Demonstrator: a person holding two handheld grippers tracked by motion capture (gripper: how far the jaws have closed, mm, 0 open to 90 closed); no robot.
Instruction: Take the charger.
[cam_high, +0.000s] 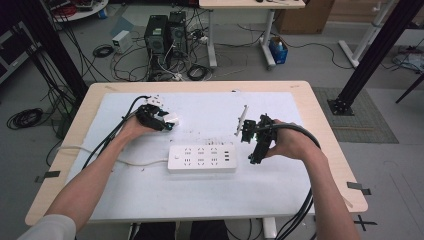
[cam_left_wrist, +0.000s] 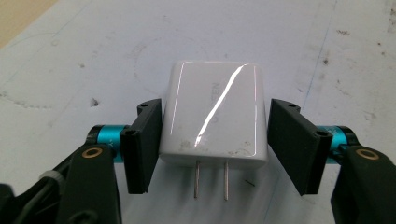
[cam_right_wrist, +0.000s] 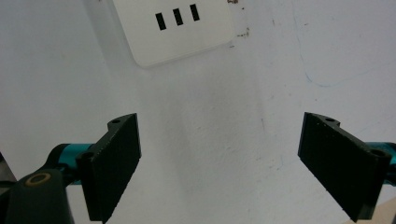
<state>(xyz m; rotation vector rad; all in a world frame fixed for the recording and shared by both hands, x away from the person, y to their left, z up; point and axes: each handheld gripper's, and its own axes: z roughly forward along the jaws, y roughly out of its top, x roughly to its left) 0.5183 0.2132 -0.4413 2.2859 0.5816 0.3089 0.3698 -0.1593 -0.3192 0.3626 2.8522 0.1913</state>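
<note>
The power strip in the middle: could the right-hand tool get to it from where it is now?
Probably yes. The right tool hangs open and empty just beside the power strip, with only bare white mat between them.

The high view looks down over the whole white-covered wooden table (cam_high: 300, 95), while both gripper views skim its white cover closely.

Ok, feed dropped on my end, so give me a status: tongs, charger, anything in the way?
Left tongs around the white charger, prongs toward camera. Right tongs open, holding nothing, near the power strip. Nothing between charger and strip.
</note>
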